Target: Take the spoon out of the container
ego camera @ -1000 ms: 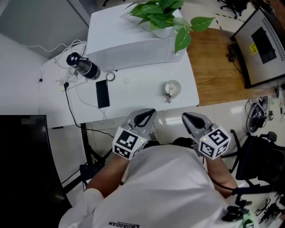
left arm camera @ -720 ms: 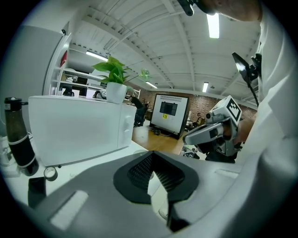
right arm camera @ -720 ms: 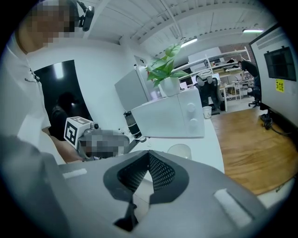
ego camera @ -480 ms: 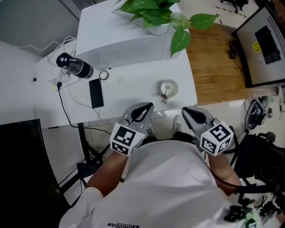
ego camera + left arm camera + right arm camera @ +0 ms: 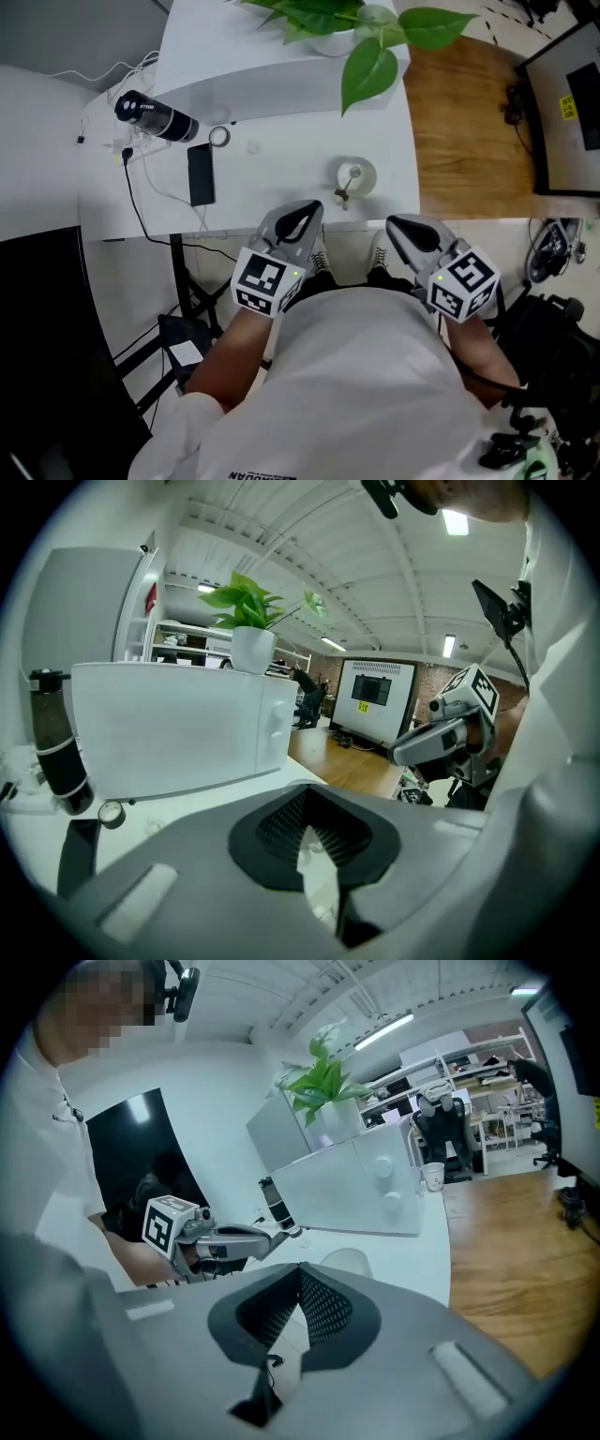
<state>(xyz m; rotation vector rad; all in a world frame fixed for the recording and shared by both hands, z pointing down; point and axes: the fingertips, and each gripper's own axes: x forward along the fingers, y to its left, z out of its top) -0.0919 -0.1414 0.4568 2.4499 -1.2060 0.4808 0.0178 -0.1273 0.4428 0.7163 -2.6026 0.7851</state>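
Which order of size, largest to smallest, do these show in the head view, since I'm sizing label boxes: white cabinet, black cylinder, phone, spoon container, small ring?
1. white cabinet
2. black cylinder
3. phone and container: look about alike, so not ranked against each other
4. small ring

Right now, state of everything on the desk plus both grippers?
left gripper: shut, empty.
right gripper: shut, empty.
container: upright on the table, untouched.
spoon: in the container, handle out over the rim.
phone: lying flat, screen dark.
black bottle: standing upright.
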